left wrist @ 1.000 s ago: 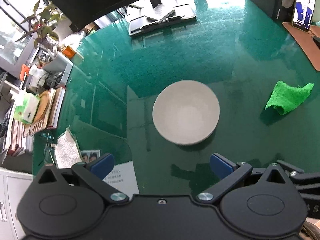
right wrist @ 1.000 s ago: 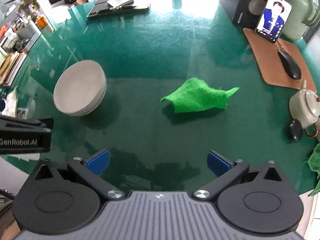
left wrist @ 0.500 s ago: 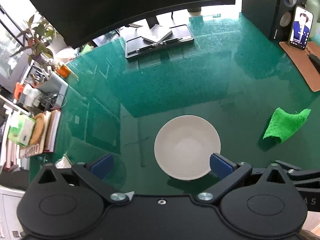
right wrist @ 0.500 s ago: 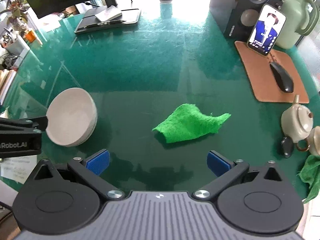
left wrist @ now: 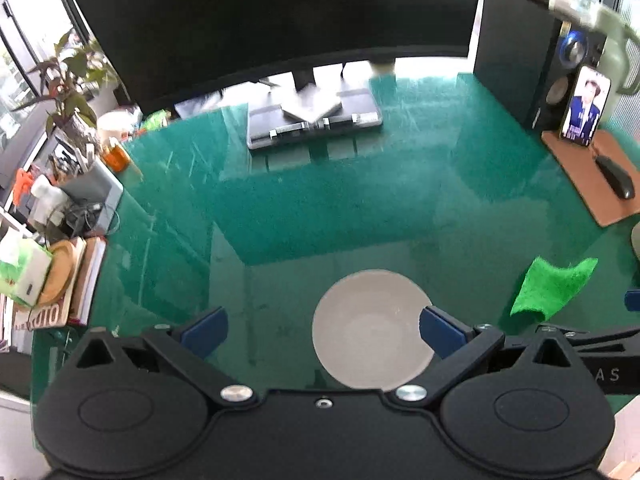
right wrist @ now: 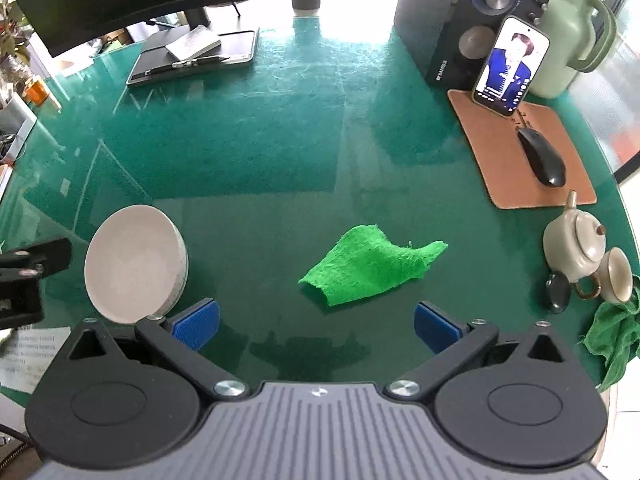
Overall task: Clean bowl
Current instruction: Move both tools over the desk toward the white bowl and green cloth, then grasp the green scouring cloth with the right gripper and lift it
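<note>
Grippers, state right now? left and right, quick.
Left gripper: open, holding nothing; the white bowl sits by its right finger.
Right gripper: open, holding nothing; the green cloth lies on the table ahead of it.

Bowls: one, a white bowl (left wrist: 370,328) between the left tongs' fingers, towards the right one.
Green cloths: two; a flat cloth (right wrist: 372,266) ahead of the right tongs, a bunched cloth (right wrist: 614,336) far right of them.
Tongs: two, left gripper (left wrist: 322,326) and right gripper (right wrist: 316,322), each with jaws wide apart.
Teapots: one teapot (right wrist: 574,246), right of the right tongs.
Cups: one cup (right wrist: 614,276), touching the teapot.
Phones: one phone (right wrist: 510,66), far ahead right.
Mice: one mouse (right wrist: 542,156) on one mouse pad (right wrist: 500,148).
Speakers: one speaker (right wrist: 460,20).
Jugs: one jug (right wrist: 568,28).
Monitors: one monitor (left wrist: 276,20).
</note>
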`<state>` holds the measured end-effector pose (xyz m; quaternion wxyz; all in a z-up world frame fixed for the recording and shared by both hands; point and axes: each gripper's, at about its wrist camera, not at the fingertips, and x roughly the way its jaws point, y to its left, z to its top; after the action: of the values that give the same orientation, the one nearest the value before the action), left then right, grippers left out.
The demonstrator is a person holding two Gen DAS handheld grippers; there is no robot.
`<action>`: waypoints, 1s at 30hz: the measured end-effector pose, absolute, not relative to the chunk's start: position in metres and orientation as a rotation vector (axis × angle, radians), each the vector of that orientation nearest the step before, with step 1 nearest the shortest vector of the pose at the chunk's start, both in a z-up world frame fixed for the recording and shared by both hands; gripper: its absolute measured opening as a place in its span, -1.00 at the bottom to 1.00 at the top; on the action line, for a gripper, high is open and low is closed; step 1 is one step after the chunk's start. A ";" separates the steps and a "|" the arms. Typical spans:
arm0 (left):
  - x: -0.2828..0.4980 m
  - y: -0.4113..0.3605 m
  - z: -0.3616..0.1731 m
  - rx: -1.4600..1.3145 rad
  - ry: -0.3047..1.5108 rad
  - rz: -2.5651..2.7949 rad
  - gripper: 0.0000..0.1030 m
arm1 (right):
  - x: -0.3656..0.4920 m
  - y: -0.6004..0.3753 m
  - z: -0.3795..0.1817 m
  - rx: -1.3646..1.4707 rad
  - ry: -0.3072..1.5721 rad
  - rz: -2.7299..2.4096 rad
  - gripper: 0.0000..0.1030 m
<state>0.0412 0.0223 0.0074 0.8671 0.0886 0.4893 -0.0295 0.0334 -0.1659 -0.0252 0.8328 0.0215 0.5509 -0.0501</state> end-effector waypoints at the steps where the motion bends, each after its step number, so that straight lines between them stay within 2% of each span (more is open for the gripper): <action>1: 0.040 0.025 0.009 0.178 1.015 -0.072 0.99 | 0.034 -0.165 -0.024 0.046 1.164 -0.113 0.99; 8: 0.039 0.050 0.003 0.095 1.066 -0.137 0.99 | 0.033 -0.156 -0.019 0.022 1.081 -0.144 0.99; 17: 0.032 0.079 -0.008 0.091 0.943 -0.190 0.99 | 0.000 -0.153 -0.016 0.032 0.817 -0.086 1.00; 22: 0.022 0.084 -0.022 0.022 0.966 -0.307 0.99 | -0.012 -0.154 -0.035 0.163 0.958 -0.116 0.99; 30: 0.022 0.086 -0.037 -0.042 1.010 -0.319 0.99 | -0.035 -0.164 -0.018 0.183 0.862 -0.162 0.99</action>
<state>0.0215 0.0862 -0.0374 0.8627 -0.0200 0.4818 -0.1521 -0.0349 -0.1635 -0.0183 0.9012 0.0883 0.4169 -0.0784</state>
